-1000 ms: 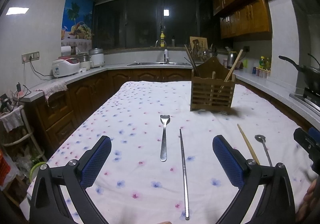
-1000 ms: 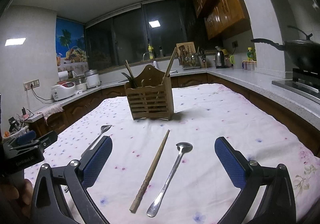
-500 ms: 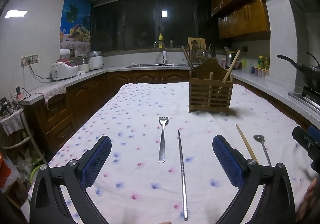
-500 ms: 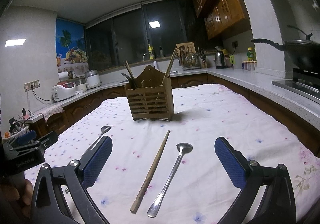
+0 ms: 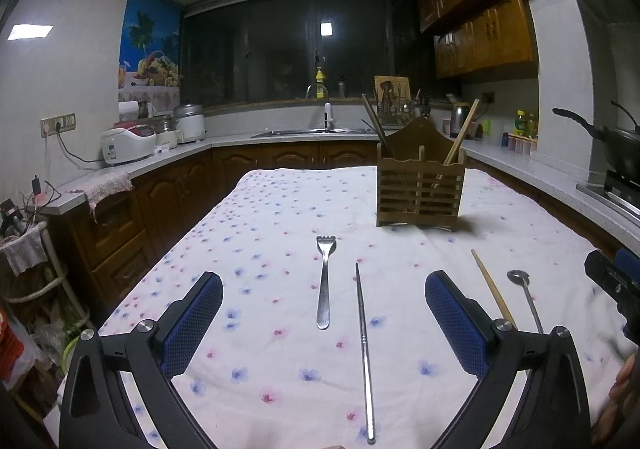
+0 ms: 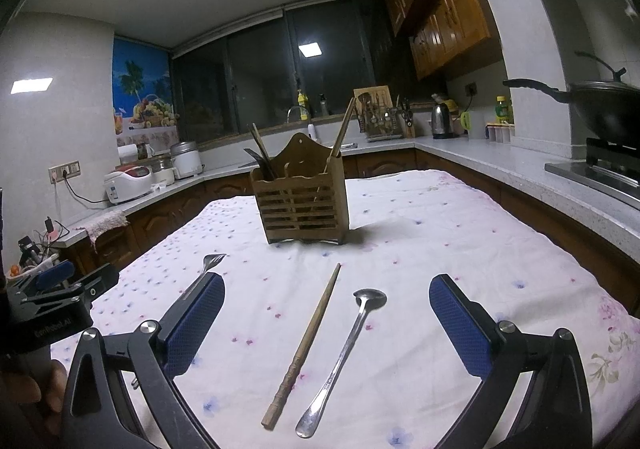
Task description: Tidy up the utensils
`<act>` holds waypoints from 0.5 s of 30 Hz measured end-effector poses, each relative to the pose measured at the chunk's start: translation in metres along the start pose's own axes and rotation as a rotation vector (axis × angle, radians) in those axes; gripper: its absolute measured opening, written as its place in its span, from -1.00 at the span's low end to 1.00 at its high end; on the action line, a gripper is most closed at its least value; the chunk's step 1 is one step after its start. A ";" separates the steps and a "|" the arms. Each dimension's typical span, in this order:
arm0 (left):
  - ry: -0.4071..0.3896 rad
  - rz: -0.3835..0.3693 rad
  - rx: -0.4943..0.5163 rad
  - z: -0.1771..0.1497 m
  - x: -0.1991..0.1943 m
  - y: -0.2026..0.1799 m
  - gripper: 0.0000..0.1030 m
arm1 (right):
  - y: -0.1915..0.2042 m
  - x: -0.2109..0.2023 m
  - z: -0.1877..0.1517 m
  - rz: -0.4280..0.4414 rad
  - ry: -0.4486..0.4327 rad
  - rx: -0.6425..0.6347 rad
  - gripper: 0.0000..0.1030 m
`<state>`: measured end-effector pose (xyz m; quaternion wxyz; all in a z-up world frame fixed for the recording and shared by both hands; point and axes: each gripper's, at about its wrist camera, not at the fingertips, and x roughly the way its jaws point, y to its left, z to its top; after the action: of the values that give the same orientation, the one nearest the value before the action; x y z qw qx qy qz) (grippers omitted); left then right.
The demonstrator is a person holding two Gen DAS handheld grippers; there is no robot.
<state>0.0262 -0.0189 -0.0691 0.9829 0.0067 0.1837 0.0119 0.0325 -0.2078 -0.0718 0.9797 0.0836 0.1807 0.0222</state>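
A wooden slatted utensil holder stands on the flowered tablecloth with chopsticks in it; it also shows in the right wrist view. A metal fork and a metal chopstick lie ahead of my open, empty left gripper. A wooden chopstick and a metal spoon lie between the jaws of my open, empty right gripper. The wooden chopstick and the spoon also show at the right of the left wrist view.
Kitchen counters run around the table on the left, back and right. A wok sits on a stove at the right. Rice cookers stand on the left counter. A sink is at the back.
My left gripper has drifted slightly, so the fork and holder sit a little further left in its view. The right gripper has not moved.
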 end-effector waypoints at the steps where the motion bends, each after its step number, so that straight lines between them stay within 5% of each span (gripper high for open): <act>1: 0.000 0.002 0.000 0.000 0.000 0.000 0.99 | 0.000 0.000 0.000 -0.001 0.000 0.000 1.00; 15: -0.008 -0.001 0.024 0.000 -0.002 -0.006 0.99 | 0.001 0.000 0.000 -0.002 0.000 0.004 1.00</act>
<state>0.0239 -0.0254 -0.0687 0.9834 0.0187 0.1801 0.0093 0.0321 -0.2068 -0.0718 0.9796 0.0851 0.1806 0.0210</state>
